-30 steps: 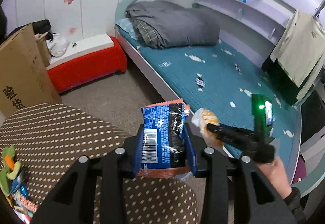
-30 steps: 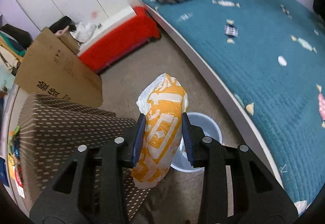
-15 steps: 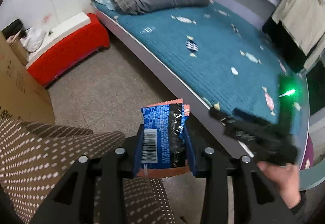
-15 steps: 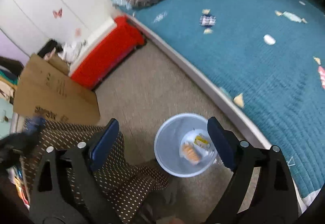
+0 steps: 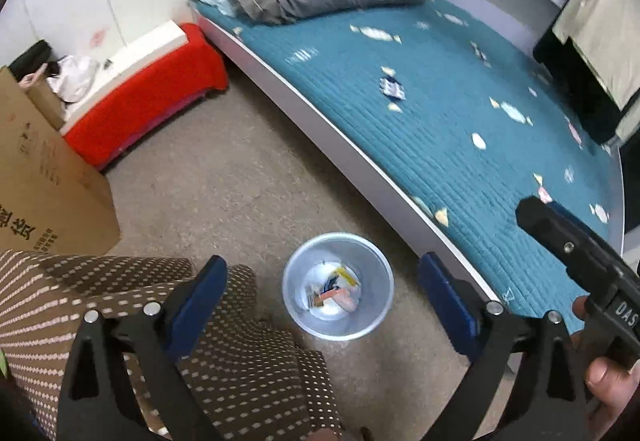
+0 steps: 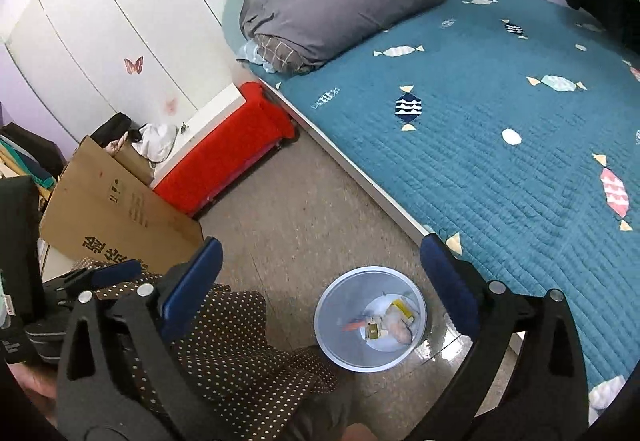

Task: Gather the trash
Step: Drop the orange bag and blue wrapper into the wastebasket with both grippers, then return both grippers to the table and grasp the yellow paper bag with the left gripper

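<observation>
Bin on open floor, between bed edge and dotted cloth

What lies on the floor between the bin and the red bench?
Nothing: bare floor runs from the bin to the red bench, clearest in the right wrist view. The cardboard stands off to one side.

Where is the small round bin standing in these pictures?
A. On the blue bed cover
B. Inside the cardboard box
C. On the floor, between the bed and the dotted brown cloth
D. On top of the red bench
C: the bin stands on the floor, with the bed on one side and the dotted brown cloth on the other.
</observation>
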`<action>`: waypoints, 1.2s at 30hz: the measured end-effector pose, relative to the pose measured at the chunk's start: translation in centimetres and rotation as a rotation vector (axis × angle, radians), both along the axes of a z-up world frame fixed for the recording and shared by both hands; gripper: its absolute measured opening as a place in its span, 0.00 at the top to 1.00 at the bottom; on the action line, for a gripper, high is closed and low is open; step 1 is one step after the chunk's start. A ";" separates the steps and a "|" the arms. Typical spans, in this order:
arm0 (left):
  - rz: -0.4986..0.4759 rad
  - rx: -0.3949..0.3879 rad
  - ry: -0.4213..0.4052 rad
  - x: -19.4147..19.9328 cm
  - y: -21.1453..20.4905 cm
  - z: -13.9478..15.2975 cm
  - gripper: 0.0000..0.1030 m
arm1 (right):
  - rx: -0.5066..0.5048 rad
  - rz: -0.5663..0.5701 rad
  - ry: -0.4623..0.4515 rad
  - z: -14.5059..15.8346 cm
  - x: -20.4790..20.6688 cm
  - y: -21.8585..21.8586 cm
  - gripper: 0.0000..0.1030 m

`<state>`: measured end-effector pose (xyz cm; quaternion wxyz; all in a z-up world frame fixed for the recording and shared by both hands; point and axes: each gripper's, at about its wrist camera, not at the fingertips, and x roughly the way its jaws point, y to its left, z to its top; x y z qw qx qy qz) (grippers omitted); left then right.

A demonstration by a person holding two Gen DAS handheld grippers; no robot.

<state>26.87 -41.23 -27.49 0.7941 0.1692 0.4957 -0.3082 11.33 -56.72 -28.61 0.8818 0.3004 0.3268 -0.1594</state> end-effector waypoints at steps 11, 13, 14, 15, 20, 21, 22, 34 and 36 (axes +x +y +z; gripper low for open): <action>0.052 -0.107 -0.135 -3.2 5.9 7.1 0.08 | -0.084 0.009 -0.064 5.4 -1.7 4.3 0.06; 0.058 -0.129 -0.160 -4.1 7.0 8.5 0.08 | -0.097 0.023 -0.077 6.6 -2.1 5.5 0.06; 0.059 -0.137 -0.169 -4.4 7.4 9.0 0.08 | -0.109 0.035 -0.092 7.4 -2.3 6.3 0.06; 0.061 -0.148 -0.181 -4.8 8.0 9.6 0.08 | -0.115 0.041 -0.098 7.9 -2.4 6.7 0.06; 0.077 -0.199 -0.236 -6.9 11.3 12.5 0.07 | -0.163 0.075 -0.129 10.7 -3.0 10.0 0.06; 0.083 -0.205 -0.244 -7.2 11.7 12.8 0.07 | -0.173 0.085 -0.131 11.2 -3.0 10.7 0.06; 0.090 -0.210 -0.257 -7.5 12.4 13.3 0.07 | -0.180 0.092 -0.131 11.5 -3.0 11.4 0.06; 0.209 -0.229 -0.359 -10.1 22.3 16.1 0.07 | -0.226 0.239 -0.167 15.1 -2.7 19.0 0.06; 0.236 -0.224 -0.369 -10.4 24.2 16.0 0.07 | -0.233 0.275 -0.167 15.2 -2.6 20.6 0.06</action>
